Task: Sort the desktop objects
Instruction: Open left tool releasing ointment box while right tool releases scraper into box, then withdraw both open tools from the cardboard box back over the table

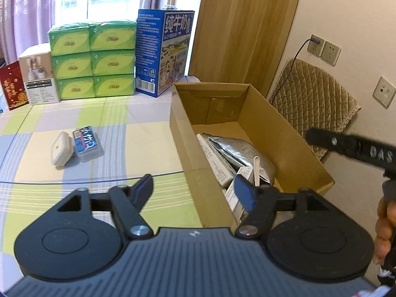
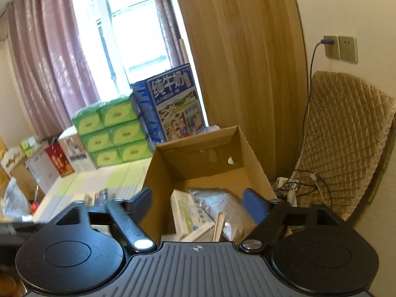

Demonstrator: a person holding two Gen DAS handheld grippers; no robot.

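Note:
An open cardboard box (image 1: 284, 133) (image 2: 250, 158) stands on the checked tablecloth and holds a silver foil pouch (image 1: 237, 148) (image 2: 217, 203), small white cartons (image 1: 217, 165) (image 2: 185, 210) and a pale spoon (image 1: 256, 170) (image 2: 219, 225). Left of the box, a white square case (image 1: 61, 151) lies beside a blue-labelled pack (image 1: 85, 143). My left gripper (image 1: 195, 190) is open and empty, straddling the box's near-left wall. My right gripper (image 2: 198, 204) is open and empty above the box's near end; its black body (image 1: 356, 148) also shows at the right of the left wrist view.
Stacked green tissue packs (image 1: 94, 61) (image 2: 111, 133), a blue milk carton box (image 1: 163, 52) (image 2: 170, 106), a white box (image 1: 38, 76) and a red box (image 1: 12, 86) line the table's far edge. A quilted chair (image 1: 314, 104) (image 2: 344, 136) and cables (image 2: 302, 185) stand right of the box.

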